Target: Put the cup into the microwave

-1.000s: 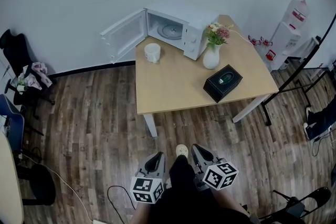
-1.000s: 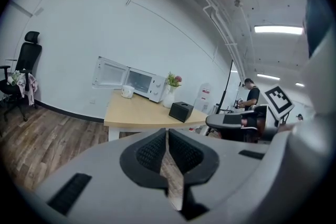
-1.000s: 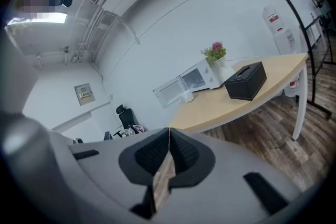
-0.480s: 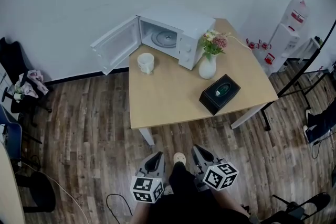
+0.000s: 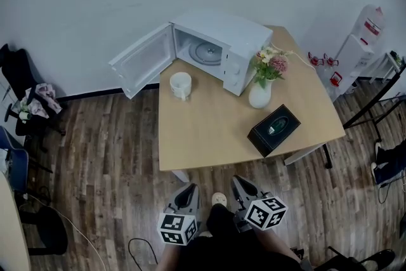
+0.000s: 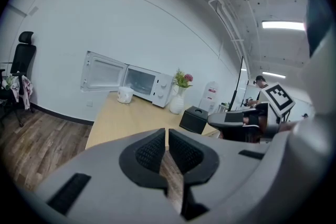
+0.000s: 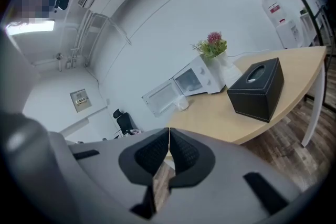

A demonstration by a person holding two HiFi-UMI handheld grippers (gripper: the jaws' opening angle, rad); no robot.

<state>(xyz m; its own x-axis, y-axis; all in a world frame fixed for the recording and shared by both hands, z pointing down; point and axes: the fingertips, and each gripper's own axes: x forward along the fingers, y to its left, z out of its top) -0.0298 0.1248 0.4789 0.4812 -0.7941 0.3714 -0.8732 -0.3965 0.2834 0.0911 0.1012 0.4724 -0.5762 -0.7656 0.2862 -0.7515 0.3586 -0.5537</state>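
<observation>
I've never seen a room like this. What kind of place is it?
Probably an office room: a microwave on a wooden table, and a black office chair nearby.

The table holds microwave, cup, vase, black box.

Cup on table, before open microwave; vase right.

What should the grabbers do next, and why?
Probably carry the left gripper forward toward the white cup, opening its jaws. It and the right gripper are shut, empty and short of the light wooden table; the white microwave already stands open.
</observation>
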